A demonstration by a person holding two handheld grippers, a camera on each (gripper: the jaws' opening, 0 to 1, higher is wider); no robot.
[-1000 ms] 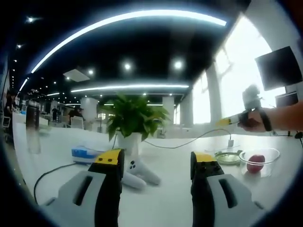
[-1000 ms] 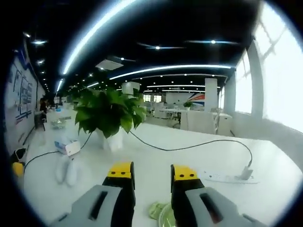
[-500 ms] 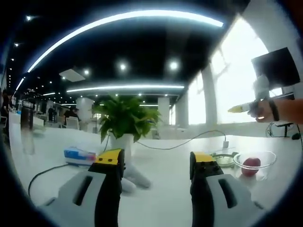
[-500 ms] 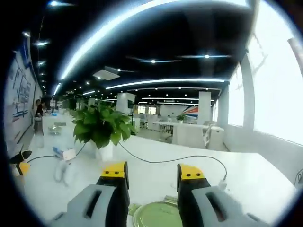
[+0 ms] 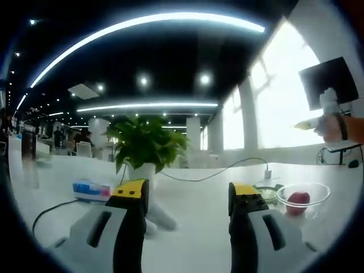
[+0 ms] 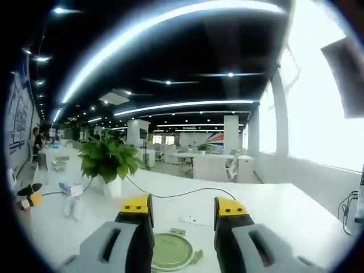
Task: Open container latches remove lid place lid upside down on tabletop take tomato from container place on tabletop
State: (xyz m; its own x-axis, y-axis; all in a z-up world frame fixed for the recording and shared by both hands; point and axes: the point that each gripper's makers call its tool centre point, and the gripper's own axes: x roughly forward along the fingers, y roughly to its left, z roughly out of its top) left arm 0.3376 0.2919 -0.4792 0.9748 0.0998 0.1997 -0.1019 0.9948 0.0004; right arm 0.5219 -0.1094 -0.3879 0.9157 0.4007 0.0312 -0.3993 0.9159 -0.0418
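The right claw (image 6: pixel 182 213) has pulled up and back from the table over the last second: a second ago only an edge of the lid peeped between its jaws, and now the whole green lid (image 6: pixel 172 252) lies in sight below and between them, flat on the white table (image 6: pixel 273 216). Its jaws stand wide with nothing in them. The left claw (image 5: pixel 187 196) is also wide and empty, held above the table, and its view has swung a little so that the things at its right edge sit further in.

Going down in size: the potted plant (image 5: pixel 145 149) stands behind the left jaw, and the clear bowl (image 5: pixel 302 198) sits off to the right with the lid just beside it. The tomato (image 5: pixel 297 199) is in that bowl, not yet out.

So the lid step looks finished, though which way up it lies I cannot tell. What remains, I judge, is lifting the tomato onto the table.
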